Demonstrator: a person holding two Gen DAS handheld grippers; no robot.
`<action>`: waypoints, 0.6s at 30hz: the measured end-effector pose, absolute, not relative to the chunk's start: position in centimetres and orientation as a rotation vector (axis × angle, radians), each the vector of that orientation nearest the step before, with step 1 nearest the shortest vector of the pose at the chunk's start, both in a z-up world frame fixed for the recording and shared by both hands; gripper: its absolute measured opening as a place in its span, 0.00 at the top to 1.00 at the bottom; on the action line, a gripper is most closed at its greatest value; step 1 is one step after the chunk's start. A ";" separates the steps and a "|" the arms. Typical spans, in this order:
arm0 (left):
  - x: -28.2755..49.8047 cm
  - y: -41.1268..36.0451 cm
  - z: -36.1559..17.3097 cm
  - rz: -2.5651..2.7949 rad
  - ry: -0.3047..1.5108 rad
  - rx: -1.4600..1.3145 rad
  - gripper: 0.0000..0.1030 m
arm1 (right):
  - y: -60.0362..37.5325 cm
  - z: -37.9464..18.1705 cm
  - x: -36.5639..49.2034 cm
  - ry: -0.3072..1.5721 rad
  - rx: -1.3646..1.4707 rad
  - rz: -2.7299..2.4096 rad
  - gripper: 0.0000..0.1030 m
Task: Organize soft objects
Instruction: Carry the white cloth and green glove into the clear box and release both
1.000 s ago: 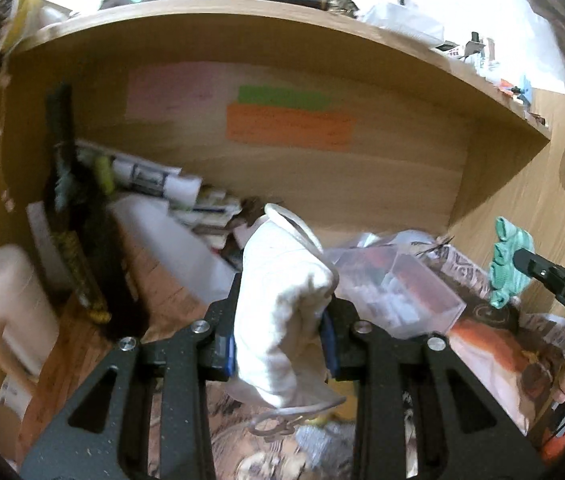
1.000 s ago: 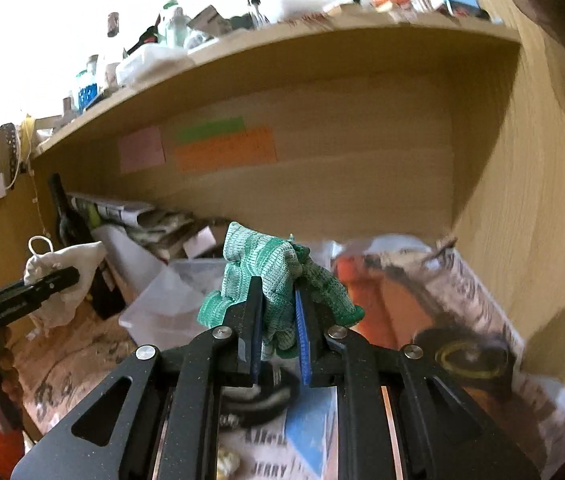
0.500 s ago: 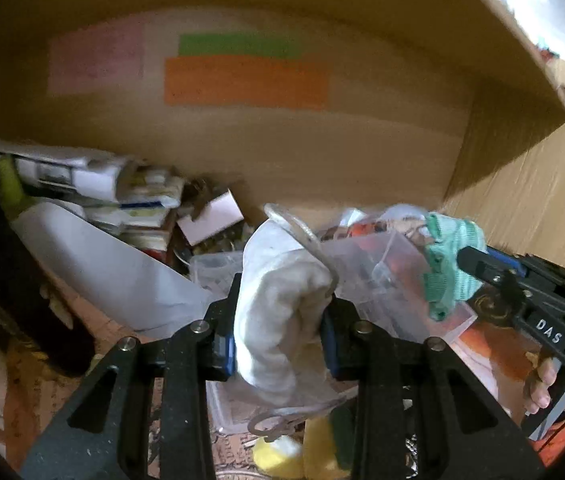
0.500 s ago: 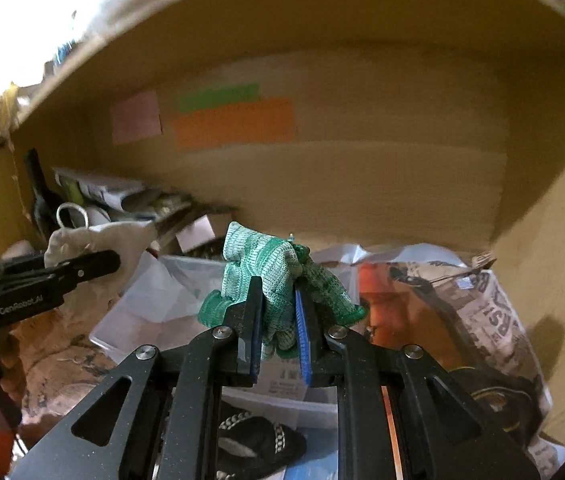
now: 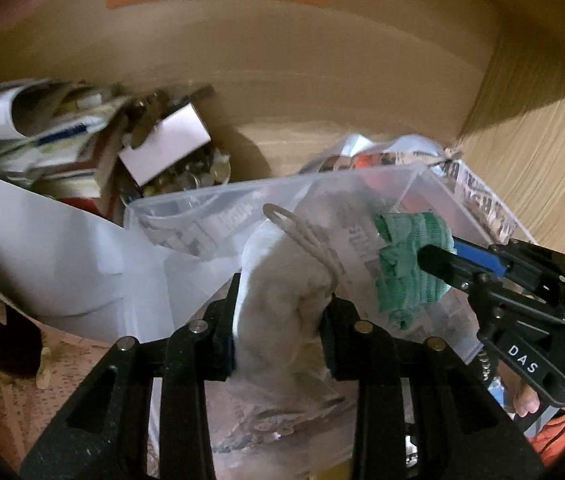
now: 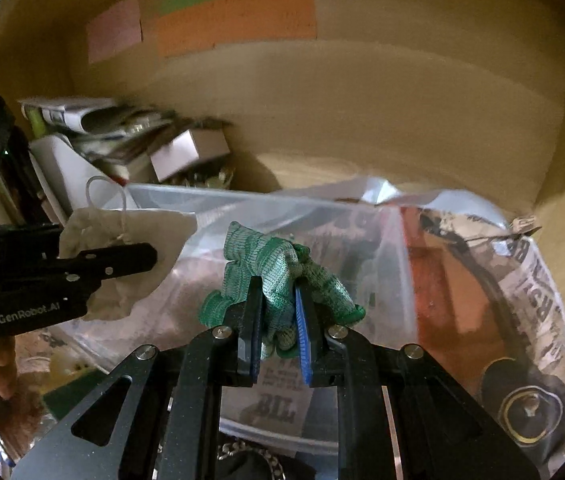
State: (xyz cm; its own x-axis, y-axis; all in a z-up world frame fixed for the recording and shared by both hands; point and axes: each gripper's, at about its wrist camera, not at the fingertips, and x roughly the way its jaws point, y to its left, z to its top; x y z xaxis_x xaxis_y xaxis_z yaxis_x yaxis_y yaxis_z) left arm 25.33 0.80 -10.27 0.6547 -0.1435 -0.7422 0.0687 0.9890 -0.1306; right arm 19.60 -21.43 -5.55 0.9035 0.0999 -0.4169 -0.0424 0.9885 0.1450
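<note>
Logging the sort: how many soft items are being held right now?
2: a white drawstring cloth pouch in the left gripper; a green knitted glove in the right gripper.

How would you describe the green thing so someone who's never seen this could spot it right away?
Find the clear plastic bin under the wooden shelf. Above it, the right gripper pinches a crumpled green knit cloth. The off-white drawstring pouch in the left gripper beside it is pale; only the cloth is green and ribbed.

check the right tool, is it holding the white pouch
No, the right tool is shut on the green knit glove.
</note>
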 end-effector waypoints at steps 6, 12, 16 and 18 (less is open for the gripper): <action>25.5 0.3 -10.5 -0.124 0.852 -0.065 0.59 | -21.1 -6.2 20.2 0.471 0.127 0.077 0.84; 24.2 0.7 -9.2 -0.113 0.809 -0.074 0.41 | -20.8 -5.6 19.5 0.447 0.126 0.068 0.66; 22.5 0.8 -7.4 -0.101 0.750 -0.075 0.34 | -21.1 -4.6 18.1 0.396 0.135 0.057 0.49; 21.5 1.0 -6.4 -0.094 0.716 -0.075 0.26 | -21.2 -4.1 17.1 0.364 0.137 0.048 0.43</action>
State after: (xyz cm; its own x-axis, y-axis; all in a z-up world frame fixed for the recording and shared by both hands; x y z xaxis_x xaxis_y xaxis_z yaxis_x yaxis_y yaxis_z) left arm 21.50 1.03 -6.44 0.7506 -0.1119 -0.6512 0.0606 0.9931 -0.1009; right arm 17.11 -21.19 -4.06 0.9334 0.0713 -0.3517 -0.0222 0.9896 0.1419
